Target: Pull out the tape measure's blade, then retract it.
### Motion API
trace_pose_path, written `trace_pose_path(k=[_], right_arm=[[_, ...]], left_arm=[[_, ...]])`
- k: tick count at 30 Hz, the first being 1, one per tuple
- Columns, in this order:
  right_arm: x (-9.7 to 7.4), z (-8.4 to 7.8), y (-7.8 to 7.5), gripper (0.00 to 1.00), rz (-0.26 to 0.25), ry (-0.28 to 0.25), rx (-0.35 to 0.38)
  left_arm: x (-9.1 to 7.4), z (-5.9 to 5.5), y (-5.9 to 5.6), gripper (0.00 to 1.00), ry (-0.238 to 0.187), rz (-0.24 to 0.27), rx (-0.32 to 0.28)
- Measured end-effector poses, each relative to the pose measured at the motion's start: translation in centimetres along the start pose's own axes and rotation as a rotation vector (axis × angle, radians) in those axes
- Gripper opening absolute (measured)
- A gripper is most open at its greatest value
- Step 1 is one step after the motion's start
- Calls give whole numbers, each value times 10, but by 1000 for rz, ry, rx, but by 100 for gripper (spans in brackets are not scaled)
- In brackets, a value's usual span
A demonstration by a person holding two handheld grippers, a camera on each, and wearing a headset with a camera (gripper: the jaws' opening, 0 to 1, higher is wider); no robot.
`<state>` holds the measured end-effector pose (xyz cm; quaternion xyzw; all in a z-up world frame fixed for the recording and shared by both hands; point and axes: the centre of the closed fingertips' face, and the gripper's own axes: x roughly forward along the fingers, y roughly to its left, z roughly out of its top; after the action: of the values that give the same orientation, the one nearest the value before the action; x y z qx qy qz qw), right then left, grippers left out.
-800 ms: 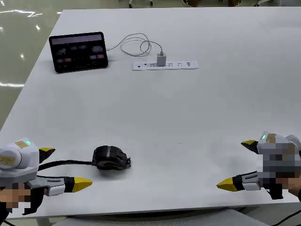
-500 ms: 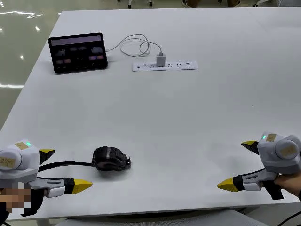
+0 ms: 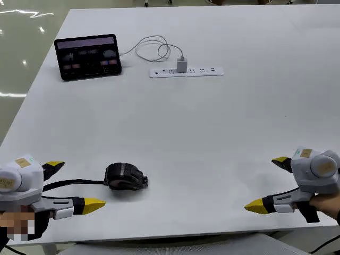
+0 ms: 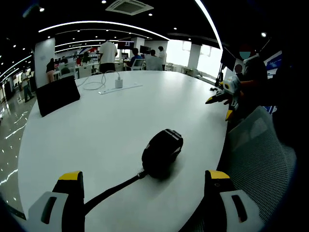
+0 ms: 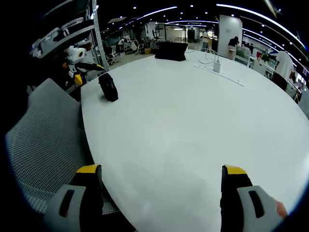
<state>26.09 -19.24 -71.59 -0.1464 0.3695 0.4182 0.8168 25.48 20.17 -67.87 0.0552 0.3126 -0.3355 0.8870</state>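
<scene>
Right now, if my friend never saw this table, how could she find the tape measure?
Find the big white table and look along its near edge, by the left gripper. The tape measure lies just ahead of those open jaws. It is a small, rounded black lump with a strap, unlike the flat tablet and power strip far across.

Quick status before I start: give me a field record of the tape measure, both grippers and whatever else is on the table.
left gripper: open, holding nothing
right gripper: open, holding nothing, far from the tape measure
tape measure: lying on the table just ahead of the left gripper; no blade drawn out
strap: runs from the tape measure back between the left fingers
far side: tablet, power strip with charger
</scene>
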Motion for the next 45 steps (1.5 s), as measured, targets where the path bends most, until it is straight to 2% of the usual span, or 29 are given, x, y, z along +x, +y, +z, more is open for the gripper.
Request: trace_pose_path(k=[7,11,12,14,21,29,35,41,45], right_arm=[[1,4,-1,100,1,-9,-11],[3,8,1,100,13,-16,-16],[4,9,2,100,16,-17,-28],[5,10,2,100,17,-14,-30],[8,17,4,100,26,-14,-42],[16,26,12,98,52,-6,-63],[20,32,15,98,66,-15,-71],[20,33,14,98,73,-19,-83],[22,40,12,100,61,-46,-118]], left_arm=[[3,-2,1,100,27,-15,7],[5,2,-1,100,15,-40,16],[5,3,0,100,19,-36,33],[6,4,1,100,22,-44,26],[12,6,-1,100,64,-73,27],[22,13,-6,100,81,-104,95],[29,24,-8,100,66,-124,138],[35,26,-12,100,71,-159,183],[40,24,-16,100,105,-189,233]])
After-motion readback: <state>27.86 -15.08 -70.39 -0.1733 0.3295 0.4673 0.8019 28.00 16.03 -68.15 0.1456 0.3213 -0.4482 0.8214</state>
